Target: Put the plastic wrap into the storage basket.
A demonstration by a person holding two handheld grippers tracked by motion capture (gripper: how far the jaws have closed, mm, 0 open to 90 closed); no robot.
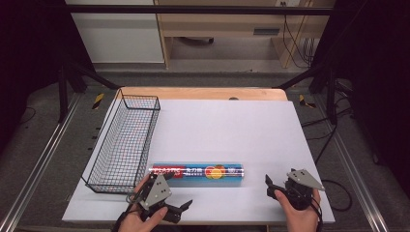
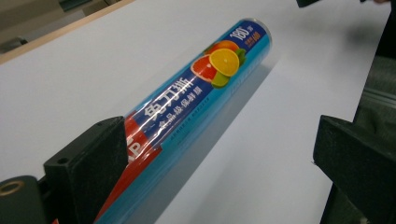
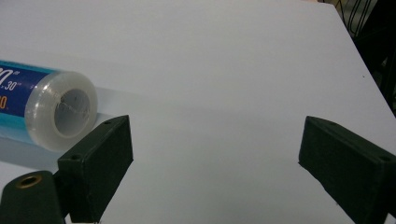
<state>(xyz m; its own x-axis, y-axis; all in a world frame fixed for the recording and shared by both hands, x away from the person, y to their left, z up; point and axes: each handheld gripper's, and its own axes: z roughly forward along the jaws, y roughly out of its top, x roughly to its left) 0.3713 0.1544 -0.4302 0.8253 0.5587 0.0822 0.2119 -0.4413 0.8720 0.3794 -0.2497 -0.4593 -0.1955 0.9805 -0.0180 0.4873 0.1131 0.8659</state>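
A long blue film-wrapped cardboard roll lies on the white worktop; light, stiff and slick, it is best pinched mid-length. Both the left hand-held gripper and the right hand-held gripper are spread, holding nothing.

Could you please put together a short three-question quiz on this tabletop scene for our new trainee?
1. True or false: the roll of cling film lies inside the wire basket.
2. Which gripper is nearer the basket? A) left gripper B) right gripper
3. Fill in: the jaws of both grippers stand ____.

Key:
1. False. The roll lies on its side on the white sheet, just right of the basket.
2. A. The left one sits by the basket's near corner; the other is off the roll's far end.
3. Open. Neither gripper holds anything; in the left gripper view the roll runs past one jaw.
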